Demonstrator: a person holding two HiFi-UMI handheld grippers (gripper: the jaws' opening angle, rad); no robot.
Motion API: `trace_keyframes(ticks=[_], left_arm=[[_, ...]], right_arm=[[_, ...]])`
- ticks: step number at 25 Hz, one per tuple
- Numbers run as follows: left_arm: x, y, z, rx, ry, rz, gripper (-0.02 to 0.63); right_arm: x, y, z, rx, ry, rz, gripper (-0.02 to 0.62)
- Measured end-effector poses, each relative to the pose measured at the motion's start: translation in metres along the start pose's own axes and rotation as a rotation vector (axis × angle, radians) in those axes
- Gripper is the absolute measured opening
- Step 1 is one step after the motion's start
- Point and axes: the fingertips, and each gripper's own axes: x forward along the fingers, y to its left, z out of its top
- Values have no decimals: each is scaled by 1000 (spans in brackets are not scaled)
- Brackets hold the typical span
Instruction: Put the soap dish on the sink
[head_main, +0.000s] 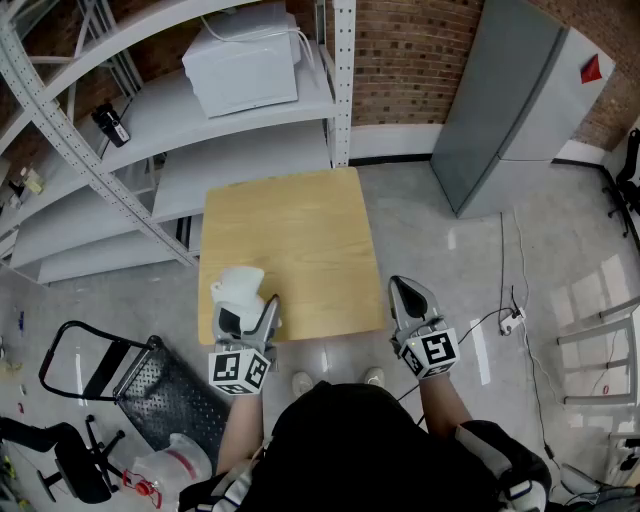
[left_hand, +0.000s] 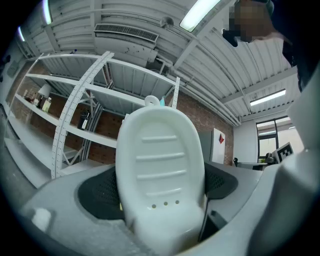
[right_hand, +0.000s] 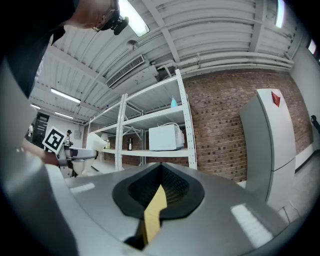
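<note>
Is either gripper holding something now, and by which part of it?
The left gripper holds the white soap dish by its near end. The right gripper is shut and empty.

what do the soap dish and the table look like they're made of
The soap dish: probably moulded plastic, white, smooth with a soft sheen; raised ribs and small drain holes are formed in one piece. The table: probably wood or wood laminate, pale yellow, matte, with no glare.

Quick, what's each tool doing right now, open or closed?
Left tool: closed on the soap dish.
Right tool: closed, empty.
</note>
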Motion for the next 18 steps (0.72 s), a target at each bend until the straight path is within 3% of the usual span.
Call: trace_keyframes(ticks=[11,14,18], left_arm=[[26,-25,2,8,-2,-74,462],[40,-37,1,7,1,-111,462],[66,-71,-3,-7,3,-181,462]], right_arm=[[-10,-27,4,14,-8,-53,2],[-16,-34,11,16,-38,-52,3],[-38,-64,19,-1,-69,-117,5]])
